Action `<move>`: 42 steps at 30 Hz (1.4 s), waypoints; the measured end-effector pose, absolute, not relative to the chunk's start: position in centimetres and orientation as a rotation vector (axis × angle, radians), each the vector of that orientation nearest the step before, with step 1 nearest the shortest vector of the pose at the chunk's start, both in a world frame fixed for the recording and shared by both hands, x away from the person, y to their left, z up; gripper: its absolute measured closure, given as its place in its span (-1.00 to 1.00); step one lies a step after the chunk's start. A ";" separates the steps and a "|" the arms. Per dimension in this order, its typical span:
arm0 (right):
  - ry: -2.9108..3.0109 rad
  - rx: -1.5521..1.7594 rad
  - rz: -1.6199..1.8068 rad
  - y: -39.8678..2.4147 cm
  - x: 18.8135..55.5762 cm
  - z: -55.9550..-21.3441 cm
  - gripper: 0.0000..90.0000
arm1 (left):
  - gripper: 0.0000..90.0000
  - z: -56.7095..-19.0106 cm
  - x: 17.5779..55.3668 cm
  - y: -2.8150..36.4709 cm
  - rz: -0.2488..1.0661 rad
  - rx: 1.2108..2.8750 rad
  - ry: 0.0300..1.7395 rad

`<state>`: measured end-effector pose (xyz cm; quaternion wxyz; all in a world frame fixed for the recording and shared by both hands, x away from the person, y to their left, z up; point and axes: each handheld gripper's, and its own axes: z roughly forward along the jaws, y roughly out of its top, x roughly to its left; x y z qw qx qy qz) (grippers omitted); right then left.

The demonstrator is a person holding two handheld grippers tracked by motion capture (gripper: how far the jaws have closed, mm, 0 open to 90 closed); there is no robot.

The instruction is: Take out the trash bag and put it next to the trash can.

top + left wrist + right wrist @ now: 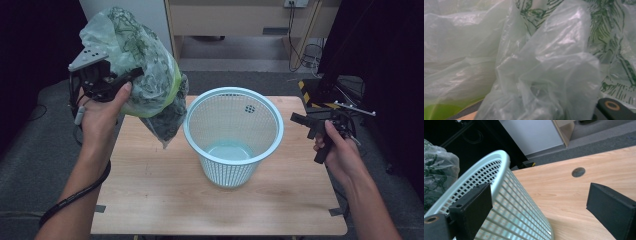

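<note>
A crumpled translucent plastic bag (135, 65) with green print and a yellow-green band hangs in the air over the table's left side. My left gripper (125, 80) is shut on its upper part. In the left gripper view the bag (536, 65) sits right against the camera, with one black fingertip (614, 108) at the bottom right. A light blue mesh basket (232, 100) stands upright and empty at the table's middle. My right gripper (305, 122) is open just right of the basket's rim. In the right gripper view its jaws (536, 195) stand wide apart beside the basket's wall (499, 165), and the bag (436, 170) shows beyond.
The wooden table (165, 200) has a round dark grommet (578, 172) behind the basket. A black stand with yellow-black tape (317, 92) rises at the back right corner. Cables (310, 55) lie on the grey floor beyond, under a wooden cabinet.
</note>
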<state>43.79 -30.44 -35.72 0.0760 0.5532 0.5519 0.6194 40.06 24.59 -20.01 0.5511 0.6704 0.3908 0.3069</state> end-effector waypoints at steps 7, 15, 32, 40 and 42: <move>1.674 1.685 1.805 -31.0 43.7 -38.6 -0.83 | 0.99 -24.8 42.0 25.6 0.733 1.590 1.031; 1.708 1.715 1.755 -31.1 43.7 -41.0 -0.83 | 0.99 -31.0 43.4 26.1 0.671 1.617 1.119; 1.839 1.731 1.452 -29.8 43.2 -48.0 -0.84 | 0.85 -41.4 43.0 24.3 0.636 1.710 1.144; 1.892 1.746 1.249 -29.3 43.2 -51.4 -0.84 | 0.02 -45.5 42.3 23.4 0.637 1.677 1.167; 1.884 1.745 1.224 -29.0 43.2 -52.1 -0.84 | -0.20 -46.3 42.1 23.3 0.626 1.655 1.174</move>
